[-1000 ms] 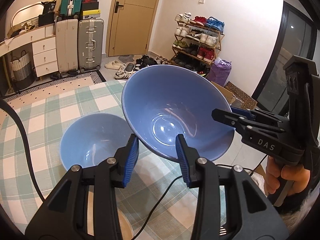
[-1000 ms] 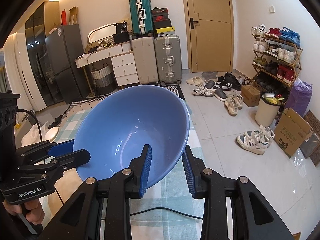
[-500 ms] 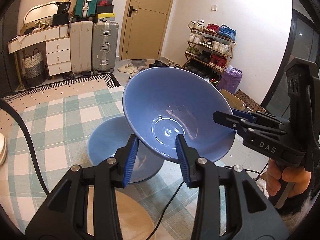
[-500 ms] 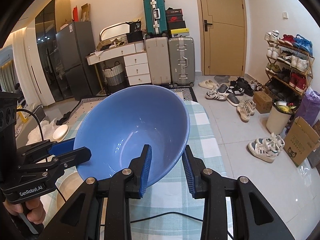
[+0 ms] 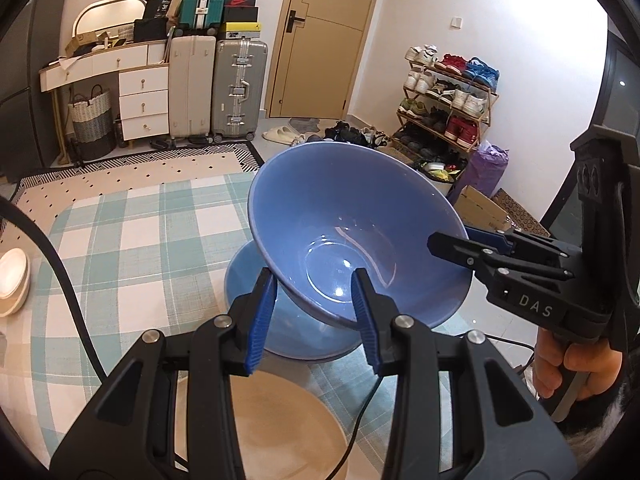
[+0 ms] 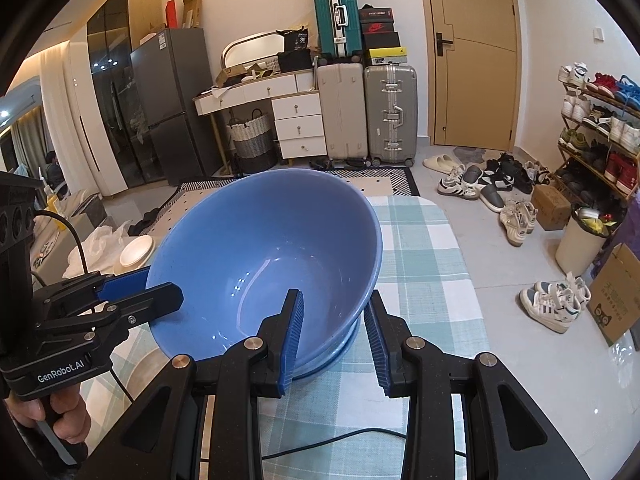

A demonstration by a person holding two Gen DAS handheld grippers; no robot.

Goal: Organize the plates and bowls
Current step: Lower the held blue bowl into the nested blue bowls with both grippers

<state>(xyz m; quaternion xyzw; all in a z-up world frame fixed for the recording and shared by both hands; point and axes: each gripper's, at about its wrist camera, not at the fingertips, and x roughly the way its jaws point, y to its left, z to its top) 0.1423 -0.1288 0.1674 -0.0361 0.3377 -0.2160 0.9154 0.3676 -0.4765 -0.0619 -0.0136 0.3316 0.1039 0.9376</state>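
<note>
A big blue bowl (image 5: pixel 352 232) hangs tilted in the air, held by its rim from two sides. My left gripper (image 5: pixel 314 310) is shut on its near rim, one pad inside and one outside. My right gripper (image 6: pixel 334 328) is shut on the opposite rim, and its fingers (image 5: pixel 452 246) show at the right of the left wrist view. In the right wrist view the held blue bowl (image 6: pixel 260 248) fills the middle. A second blue bowl (image 5: pixel 244 280) stands on the table right under it, mostly covered; only its edge (image 6: pixel 344 342) shows there.
The table has a green checked cloth (image 5: pixel 132 248). A beige round plate (image 5: pixel 280 420) lies near me, and white dishes (image 5: pixel 12 276) sit at the left edge. A black cable (image 5: pixel 68 280) crosses the cloth. The table's right edge (image 6: pixel 460 264) drops to the floor.
Both grippers carried the big blue bowl sideways, from beside the second blue bowl to right over it. The grips look the same.
</note>
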